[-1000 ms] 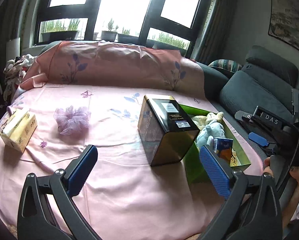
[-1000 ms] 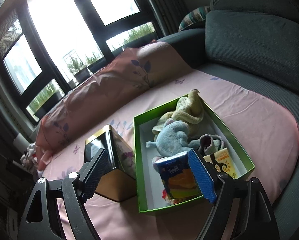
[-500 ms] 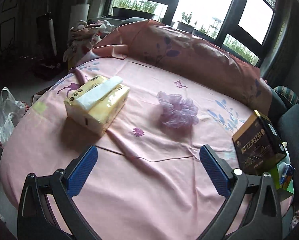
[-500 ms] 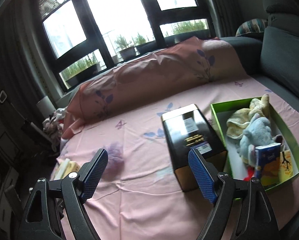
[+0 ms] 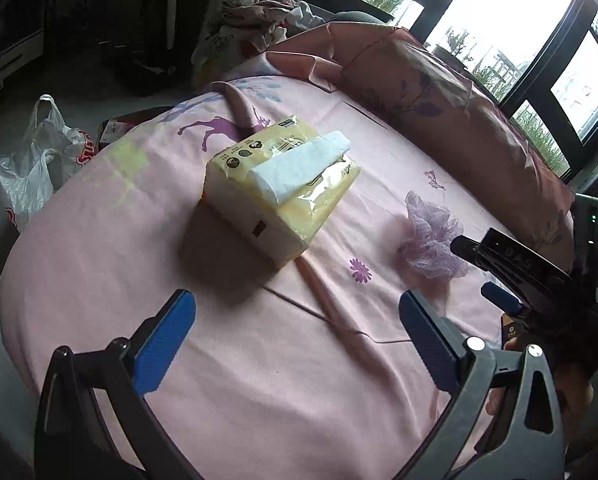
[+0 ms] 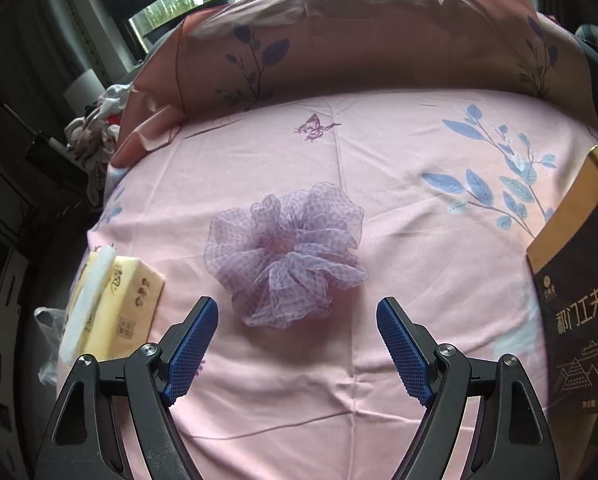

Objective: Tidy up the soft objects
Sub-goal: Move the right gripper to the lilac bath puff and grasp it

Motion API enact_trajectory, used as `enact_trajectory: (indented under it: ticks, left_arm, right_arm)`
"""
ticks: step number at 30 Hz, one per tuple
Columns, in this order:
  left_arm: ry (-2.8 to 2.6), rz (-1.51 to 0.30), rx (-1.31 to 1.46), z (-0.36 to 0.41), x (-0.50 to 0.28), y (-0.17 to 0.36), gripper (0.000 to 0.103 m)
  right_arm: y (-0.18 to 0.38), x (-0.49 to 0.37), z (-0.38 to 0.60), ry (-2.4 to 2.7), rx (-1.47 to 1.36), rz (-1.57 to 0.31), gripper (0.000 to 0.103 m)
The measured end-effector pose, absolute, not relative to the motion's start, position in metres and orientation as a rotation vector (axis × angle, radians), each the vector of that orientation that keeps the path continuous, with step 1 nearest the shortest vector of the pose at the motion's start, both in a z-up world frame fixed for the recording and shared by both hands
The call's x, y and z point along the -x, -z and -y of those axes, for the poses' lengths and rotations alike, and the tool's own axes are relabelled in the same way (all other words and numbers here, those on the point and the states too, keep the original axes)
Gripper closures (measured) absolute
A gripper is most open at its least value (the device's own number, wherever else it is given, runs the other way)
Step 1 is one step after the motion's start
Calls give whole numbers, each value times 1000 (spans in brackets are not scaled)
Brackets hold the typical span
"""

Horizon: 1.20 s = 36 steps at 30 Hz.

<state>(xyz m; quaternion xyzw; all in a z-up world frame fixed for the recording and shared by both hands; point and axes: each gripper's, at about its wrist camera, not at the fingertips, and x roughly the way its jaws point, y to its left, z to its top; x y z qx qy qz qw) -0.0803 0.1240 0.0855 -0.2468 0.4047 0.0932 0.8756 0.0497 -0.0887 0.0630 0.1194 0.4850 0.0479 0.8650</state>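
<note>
A purple mesh bath pouf (image 6: 285, 254) lies on the pink sheet (image 6: 379, 168), just beyond my right gripper (image 6: 297, 334), which is open and empty with the pouf centred ahead of its fingers. The pouf also shows in the left wrist view (image 5: 431, 236). A yellow tissue pack (image 5: 279, 196) with a white tissue sticking out lies ahead of my left gripper (image 5: 295, 320), which is open and empty above the sheet. The tissue pack shows at the left in the right wrist view (image 6: 111, 304). The right gripper's body (image 5: 539, 280) is at the right edge of the left wrist view.
A dark and gold tin box (image 6: 579, 304) stands at the right edge. A pink floral pillow (image 6: 359, 44) runs along the back. A white plastic bag (image 5: 31, 164) and a pile of clothes (image 5: 259, 8) lie off the bed's left side.
Both grippers have swung left, away from the green box of soft toys. The left one now faces the tissue pack; the right one has closed in on the purple pouf.
</note>
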Motion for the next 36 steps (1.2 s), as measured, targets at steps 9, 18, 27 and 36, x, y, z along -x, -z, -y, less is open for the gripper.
enact_trajectory:
  ticks: [9,18,27,36]
  left_arm:
    - [-191,-807,465,-122,80,-88,1]
    - [-103,-720,494,-114,89,-100,1]
    - [46,-843,546,-92,81,-88,2]
    - [275,-972,490,-54,77,-78,9]
  right_arm:
    - [-29,-68,90,-64,-234,-1057,85]
    - [-80,25,116,-289,-201,-1095,87]
    - [-63,57,159,-274,-345,-1185,36]
    - [-71,59,173,-391,-546,-1110,36]
